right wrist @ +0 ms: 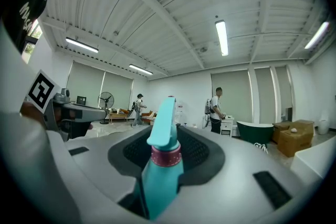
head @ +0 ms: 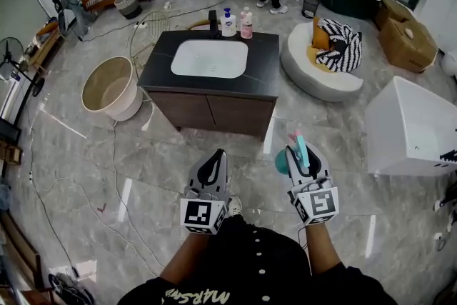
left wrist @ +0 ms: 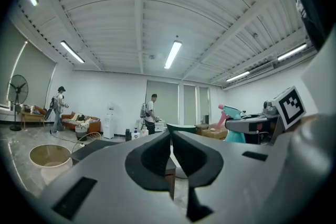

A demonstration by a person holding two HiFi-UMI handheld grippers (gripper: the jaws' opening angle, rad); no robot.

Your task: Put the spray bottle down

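Observation:
The teal spray bottle (head: 283, 163) with a pink nozzle tip stands upright between the jaws of my right gripper (head: 303, 152), which is shut on it. In the right gripper view the spray bottle (right wrist: 160, 176) fills the gap between the dark pads (right wrist: 202, 157), its red collar and trigger head rising above them. My left gripper (head: 214, 162) is held beside it, shut with nothing in it; its tips (left wrist: 170, 136) meet. From the left gripper view the spray bottle (left wrist: 234, 126) shows at the right. Both grippers hover over the floor in front of a dark vanity (head: 214, 86).
The vanity holds a white sink (head: 210, 58) and two pump bottles (head: 237, 23) at its back edge. A beige round tub (head: 111, 88) stands to its left, a white bathtub (head: 410, 126) to the right, a round white tub (head: 321, 71) with striped cloth behind. Cables cross the marble floor; people stand far off.

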